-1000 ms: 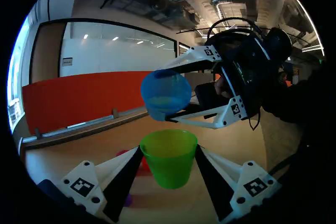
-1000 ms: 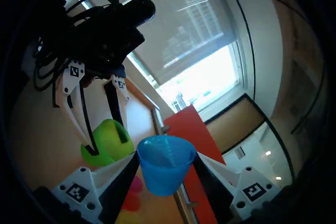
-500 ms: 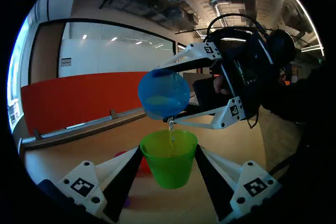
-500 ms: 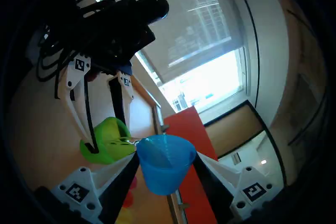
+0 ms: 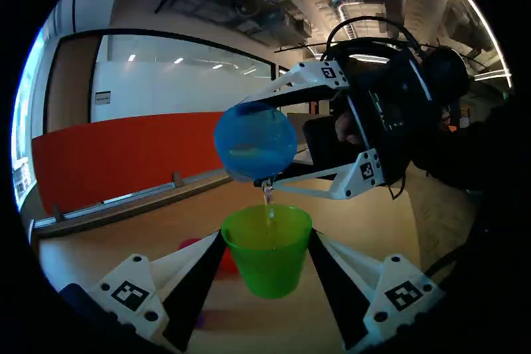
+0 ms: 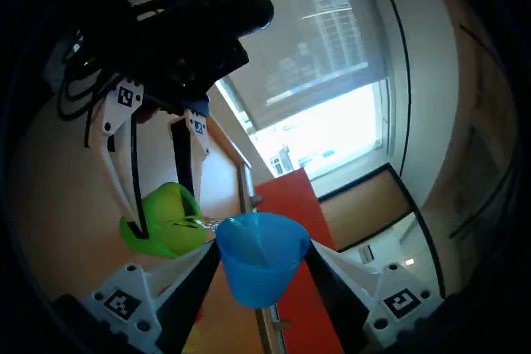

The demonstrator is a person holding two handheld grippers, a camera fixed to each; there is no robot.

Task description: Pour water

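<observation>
My left gripper (image 5: 265,258) is shut on a green cup (image 5: 267,248), held upright above a wooden table (image 5: 372,221). Over it, the right gripper (image 5: 265,138) is shut on a blue cup (image 5: 255,140) tipped sideways, and a thin stream of water (image 5: 268,202) runs from its rim into the green cup. In the right gripper view, the blue cup (image 6: 260,256) sits between my right gripper's (image 6: 260,267) fingers, its rim beside the green cup (image 6: 162,228), which the left gripper (image 6: 166,211) holds.
A red partition (image 5: 119,155) with a glass wall above it runs behind the table. A red-pink object (image 5: 199,251) lies on the table behind the left finger. A person's hand and dark sleeve (image 5: 458,155) hold the right gripper. A bright window (image 6: 318,135) is beyond.
The blue cup has tipped further, and water started running from it into the green cup. The green cup has stayed in place.
</observation>
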